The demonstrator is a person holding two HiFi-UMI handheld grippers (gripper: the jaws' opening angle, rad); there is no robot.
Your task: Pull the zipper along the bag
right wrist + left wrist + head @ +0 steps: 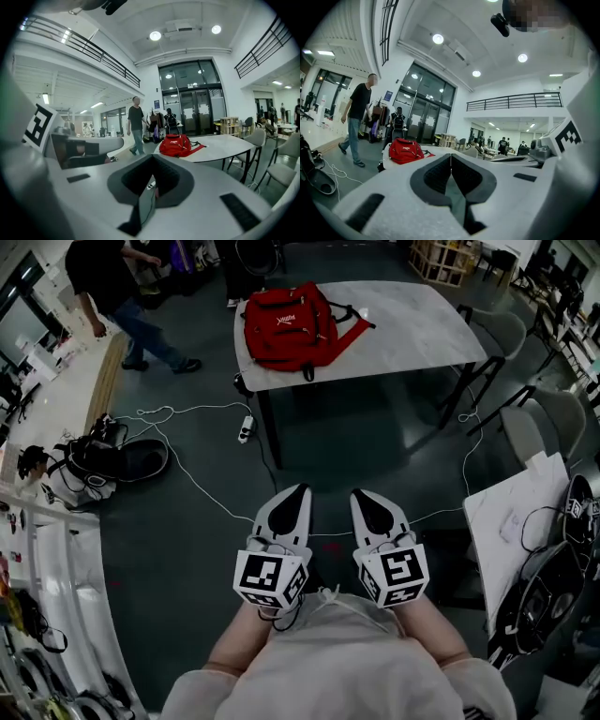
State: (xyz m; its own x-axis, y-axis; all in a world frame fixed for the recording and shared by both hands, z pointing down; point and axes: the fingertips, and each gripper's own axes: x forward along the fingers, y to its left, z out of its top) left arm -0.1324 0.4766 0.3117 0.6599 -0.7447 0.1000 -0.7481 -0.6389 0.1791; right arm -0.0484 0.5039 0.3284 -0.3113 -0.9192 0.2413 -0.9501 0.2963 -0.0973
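Observation:
A red backpack lies on a white table far ahead of me, and it also shows in the left gripper view and the right gripper view. My left gripper and right gripper are held side by side close to my body, well short of the table. Both have their jaws pressed together with nothing between them. The backpack's zipper is too small to make out.
A person walks at the far left. Cables and a power strip lie on the dark floor between me and the table. Chairs stand on the right beside a second white table. Bags sit on the left floor.

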